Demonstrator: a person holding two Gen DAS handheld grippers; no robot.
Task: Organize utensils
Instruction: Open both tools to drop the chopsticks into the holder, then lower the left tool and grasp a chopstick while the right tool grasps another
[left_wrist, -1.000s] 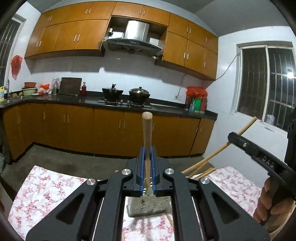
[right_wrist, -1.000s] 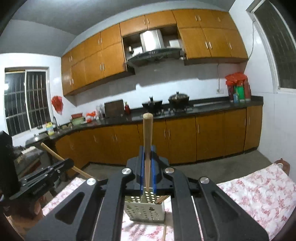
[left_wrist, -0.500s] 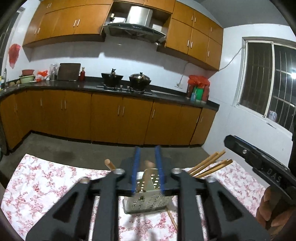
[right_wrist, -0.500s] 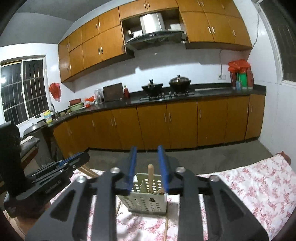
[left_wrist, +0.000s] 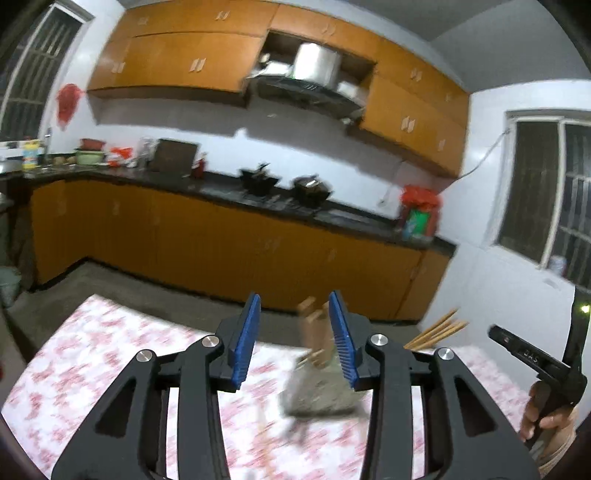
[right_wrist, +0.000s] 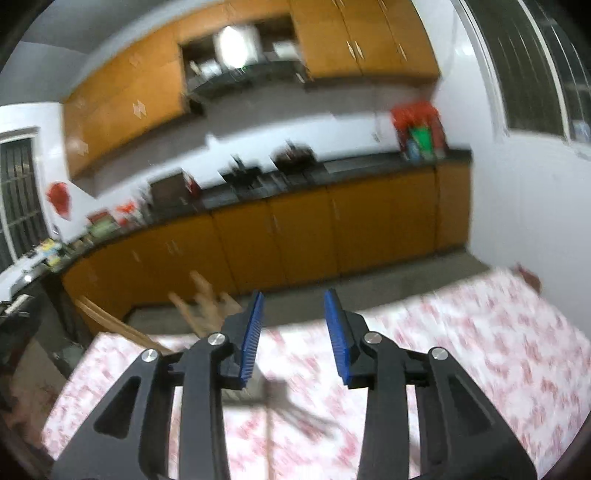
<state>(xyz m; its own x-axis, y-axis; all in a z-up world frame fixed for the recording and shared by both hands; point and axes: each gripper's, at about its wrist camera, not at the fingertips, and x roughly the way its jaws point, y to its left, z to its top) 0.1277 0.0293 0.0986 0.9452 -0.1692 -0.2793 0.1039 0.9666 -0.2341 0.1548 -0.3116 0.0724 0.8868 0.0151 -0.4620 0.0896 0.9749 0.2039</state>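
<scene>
The perforated metal utensil holder stands on the floral tablecloth, blurred, with wooden handles sticking up out of it. My left gripper is open and empty, its right finger just in front of the holder. More wooden sticks show behind that finger. My right gripper is open and empty. Wooden handles rise left of its left finger, which hides the holder. A single chopstick lies on the cloth below it.
The other hand-held gripper and a hand show at the right edge of the left wrist view. Beyond the table are the floor, orange kitchen cabinets and a dark counter with pots. Both views are motion-blurred.
Both grippers have opened and let go of their wooden-handled utensils, which now stand in the holder. Both have drawn back and swung sideways, so the holder sits off centre.
</scene>
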